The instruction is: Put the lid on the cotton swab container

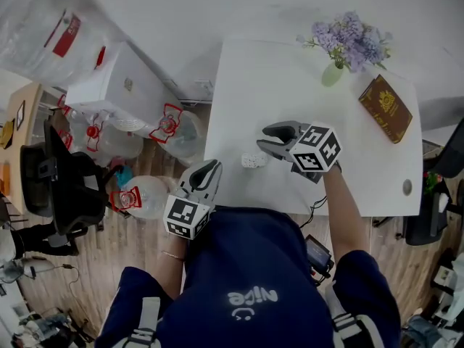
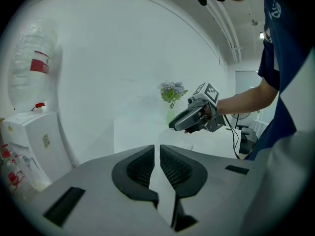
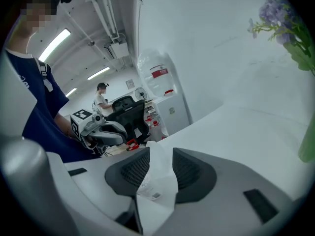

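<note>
Right gripper view: right gripper (image 3: 161,155) is clamped on a white labelled container (image 3: 156,185). Left gripper (image 2: 157,150) is pinched together, empty. No lid visible, so capping looks still to do.

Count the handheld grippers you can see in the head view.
2. The left gripper is shut by the table's near left corner; the right gripper is over the table, holding a white piece. None seem hidden.

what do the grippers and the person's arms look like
Both the left gripper and right gripper have grey bodies, dark curved jaws with meshed pads, and a white cube with black square markers. A dark cable hangs from the right one. Navy short-sleeved shirt.
</note>
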### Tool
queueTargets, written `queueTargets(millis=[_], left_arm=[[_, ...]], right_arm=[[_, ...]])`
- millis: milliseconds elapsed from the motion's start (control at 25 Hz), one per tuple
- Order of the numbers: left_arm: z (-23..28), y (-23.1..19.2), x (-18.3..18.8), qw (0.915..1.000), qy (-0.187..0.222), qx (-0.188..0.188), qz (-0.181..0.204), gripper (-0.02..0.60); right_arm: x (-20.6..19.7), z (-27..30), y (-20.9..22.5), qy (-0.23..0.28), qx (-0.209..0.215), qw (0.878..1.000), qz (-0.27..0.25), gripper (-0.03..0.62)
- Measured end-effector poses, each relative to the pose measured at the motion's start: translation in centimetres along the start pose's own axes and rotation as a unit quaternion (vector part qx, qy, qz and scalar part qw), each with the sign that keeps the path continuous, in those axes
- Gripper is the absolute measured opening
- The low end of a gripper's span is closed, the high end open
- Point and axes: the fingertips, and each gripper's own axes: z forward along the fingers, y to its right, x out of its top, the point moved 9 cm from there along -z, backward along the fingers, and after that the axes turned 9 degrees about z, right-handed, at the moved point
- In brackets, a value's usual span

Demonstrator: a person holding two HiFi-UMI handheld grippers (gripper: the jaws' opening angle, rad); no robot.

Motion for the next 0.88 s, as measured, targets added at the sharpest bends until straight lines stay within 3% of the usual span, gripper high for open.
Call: queueTargets(millis=[200,360,480,640,720,880], left_arm=[[1.4,-0.5,-0.4,0.9994,-0.006,-0.03,0.015,0.046],[3.0,-0.9,-0.9,0.9947,-0.034,-0.094,0.024,0.223],[4.6,-0.7,-1.4,0.9835,-0.063,-0.16,0.057,0.279],[7.1,0.1,-2.0,0.9599,-0.093,-0.241,0.11,0.293],[8.3,0.5,-2.1,0.9516,-0.092,-0.263,0.13,0.293],[9.8,0.8,-2.0,0.9454,-0.093,-0.281,0.137,0.293]], right_arm=[[0.5,0.9,0.0,-0.022,-0.001,0.999,-0.027,0.116],[0.6,1.0,-0.1,-0.031,0.003,0.999,-0.031,0.106],[0.6,0.9,-0.1,-0.028,-0.002,0.999,-0.03,0.104],[0.5,1.0,0.1,-0.024,-0.007,0.999,-0.023,0.103],[0.4,0.9,0.2,-0.021,-0.006,1.0,-0.016,0.103],[0.3,0.8,0.1,-0.016,-0.007,1.0,-0.008,0.103]])
